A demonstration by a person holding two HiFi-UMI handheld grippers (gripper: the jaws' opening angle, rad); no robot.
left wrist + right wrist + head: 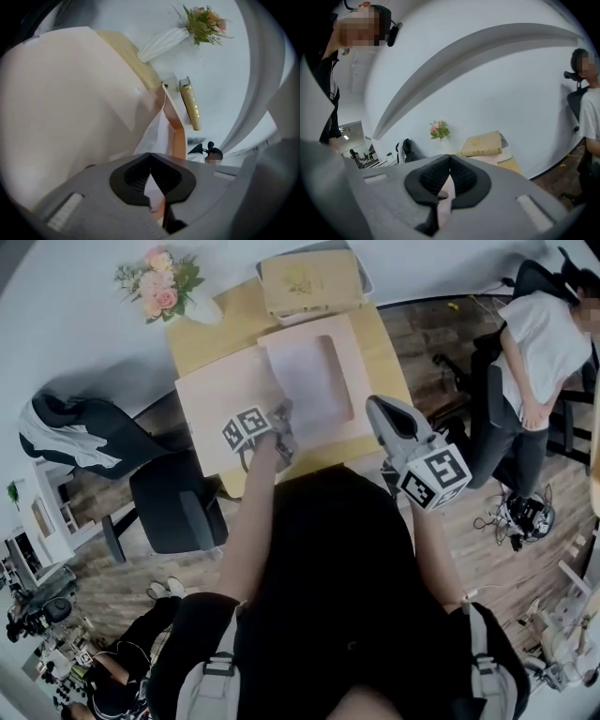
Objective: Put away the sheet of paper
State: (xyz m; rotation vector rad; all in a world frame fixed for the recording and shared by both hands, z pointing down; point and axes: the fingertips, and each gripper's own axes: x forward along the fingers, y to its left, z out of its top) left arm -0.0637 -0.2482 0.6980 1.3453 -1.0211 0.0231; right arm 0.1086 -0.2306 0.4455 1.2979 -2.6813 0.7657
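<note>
My head view looks steeply down on the table (202,343) from high up. The left gripper view rides on the left gripper (283,413), low and very close to the pink folder (61,103). The right gripper view rides on the right gripper (377,407), farther back, looking across the room. All three see the flowers (159,282) and the book (309,282)
</note>
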